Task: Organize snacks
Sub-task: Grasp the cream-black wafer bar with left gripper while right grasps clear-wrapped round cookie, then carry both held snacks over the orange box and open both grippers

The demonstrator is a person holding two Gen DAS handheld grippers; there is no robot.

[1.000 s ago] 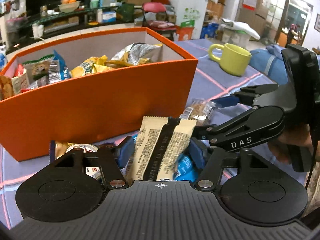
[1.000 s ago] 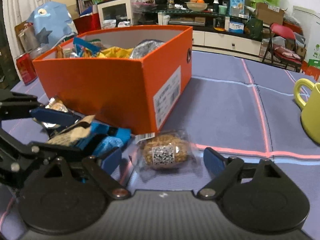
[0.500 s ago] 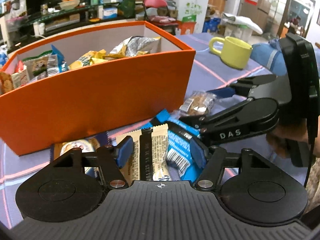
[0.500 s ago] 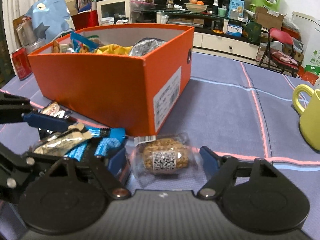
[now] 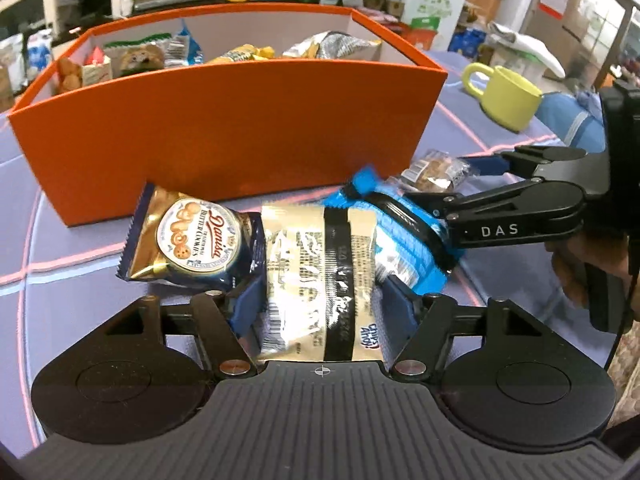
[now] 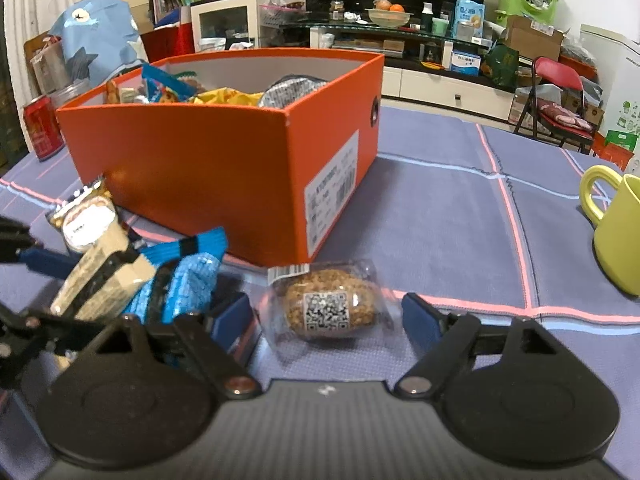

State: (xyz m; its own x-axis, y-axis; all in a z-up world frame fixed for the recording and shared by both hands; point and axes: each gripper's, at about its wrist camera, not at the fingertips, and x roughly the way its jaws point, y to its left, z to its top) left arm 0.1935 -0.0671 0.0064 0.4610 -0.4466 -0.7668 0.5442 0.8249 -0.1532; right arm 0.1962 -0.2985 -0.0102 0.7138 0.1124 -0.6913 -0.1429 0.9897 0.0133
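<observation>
An orange box holding several snack packs stands on the purple cloth. In front of it a beige packet lies flat over a blue Chips Ahoy pack, beside a Danisa cookie pack. My left gripper has the beige packet between its jaws, which are opening. A sliver of blue pack shows at the right pad. My right gripper straddles a clear-wrapped oat cookie, its jaws opening and apart from the wrapper.
A yellow mug stands on the cloth to the right. A red can sits at the table's far left behind the box. A hand holds the right gripper's handle. Room clutter lies beyond the table.
The beige packet went from upright between the left jaws to lying flat on the blue pack. The left gripper tilted down, and the Danisa pack came fully into view. The right jaws narrowed slightly.
</observation>
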